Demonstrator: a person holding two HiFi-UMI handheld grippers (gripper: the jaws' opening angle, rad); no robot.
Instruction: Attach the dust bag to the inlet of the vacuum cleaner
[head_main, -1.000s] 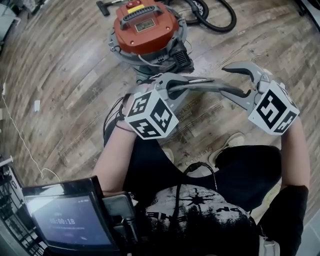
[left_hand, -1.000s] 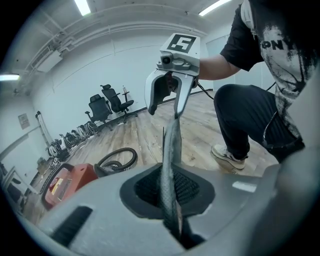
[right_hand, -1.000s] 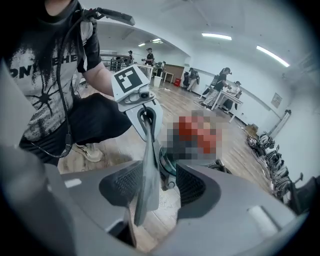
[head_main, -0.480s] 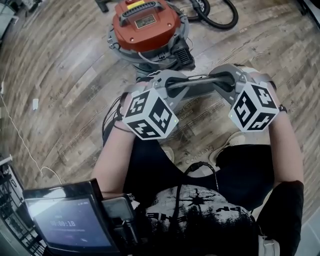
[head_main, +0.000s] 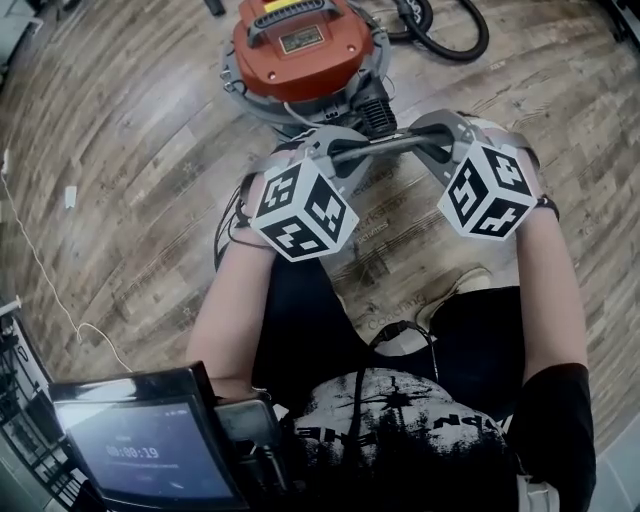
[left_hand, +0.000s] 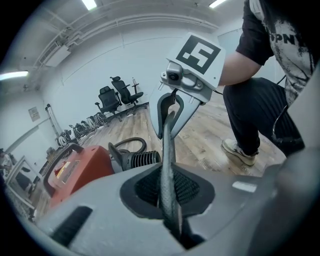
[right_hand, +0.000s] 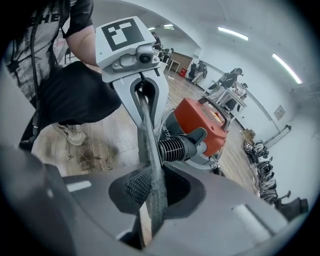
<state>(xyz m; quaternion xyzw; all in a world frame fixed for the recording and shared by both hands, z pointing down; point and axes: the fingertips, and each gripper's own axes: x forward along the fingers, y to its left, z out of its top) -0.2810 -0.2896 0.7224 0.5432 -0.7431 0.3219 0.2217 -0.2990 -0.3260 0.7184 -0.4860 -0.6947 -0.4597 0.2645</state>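
Note:
The dust bag (head_main: 388, 147) is a thin grey sheet seen edge-on, stretched between my two grippers. My left gripper (head_main: 325, 148) is shut on one end of it, and my right gripper (head_main: 437, 138) is shut on the other end. In the left gripper view the bag (left_hand: 167, 165) runs from my left gripper (left_hand: 172, 222) up to the right gripper (left_hand: 170, 107). In the right gripper view the bag (right_hand: 150, 170) runs from my right gripper (right_hand: 150, 222) to the left gripper (right_hand: 145, 92). The red-topped vacuum cleaner (head_main: 300, 50) stands just beyond, its black ribbed port (head_main: 367, 110) facing the bag.
A black hose (head_main: 455, 40) curls on the wooden floor behind the vacuum. A white cable (head_main: 40, 270) trails at the left. The person's shoe (head_main: 470, 280) is below the grippers, and a tablet (head_main: 140, 445) is at the lower left. Office chairs (left_hand: 117, 92) stand far off.
My right gripper came in towards the left one and went from open to shut on the bag's free end. Both grippers moved closer to the vacuum.

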